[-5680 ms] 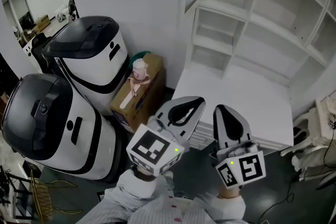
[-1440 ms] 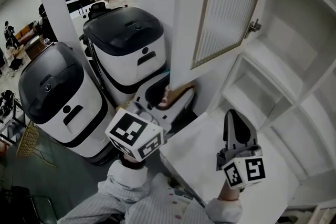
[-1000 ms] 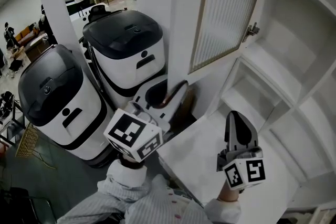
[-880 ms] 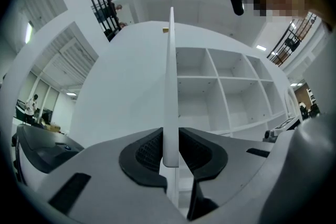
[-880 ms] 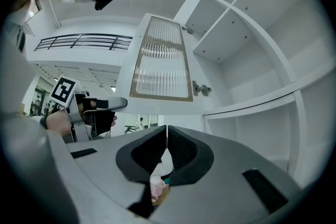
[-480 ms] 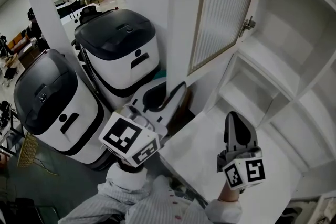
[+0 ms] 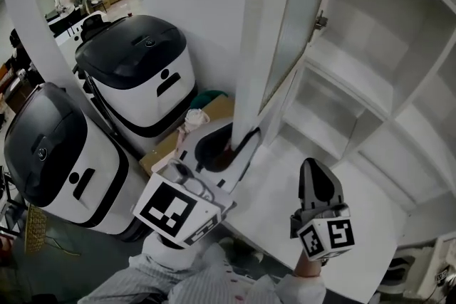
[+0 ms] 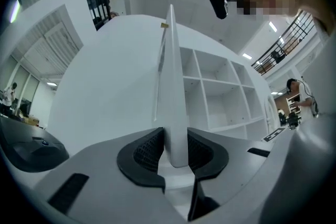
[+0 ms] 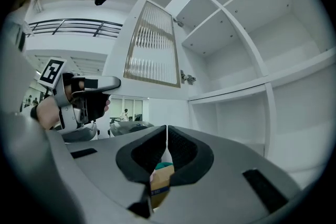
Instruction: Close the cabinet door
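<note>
Pads (image 8: 146, 150) of the left claw (image 8: 175, 152) lie against both faces of the white-framed cabinet door with a ribbed glass panel (image 7: 263, 46), pinching its bottom edge. The jaws have just eased slightly wider with that edge between them. This grip sits above the left edge of the white tabletop (image 7: 363, 217) that forms the base of the tall white open-shelved cabinet (image 7: 385, 46).

The right claw (image 7: 311, 167) hovers over the tabletop near its front edge, its jaws pressed together but for a hairline slit, with nothing between them.

Half a second ago the ribbed panel faced the head camera broadly; now the door has swung in toward the shelves and shows almost edge-on, hanging from a small metal hinge (image 7: 320, 20). The left claw has travelled with it.

Left of the door, a brown cardboard box (image 7: 214, 110), earlier hidden behind the claw, now shows against the wall. Beside it stand two white machines with black domed lids (image 7: 139, 75).
</note>
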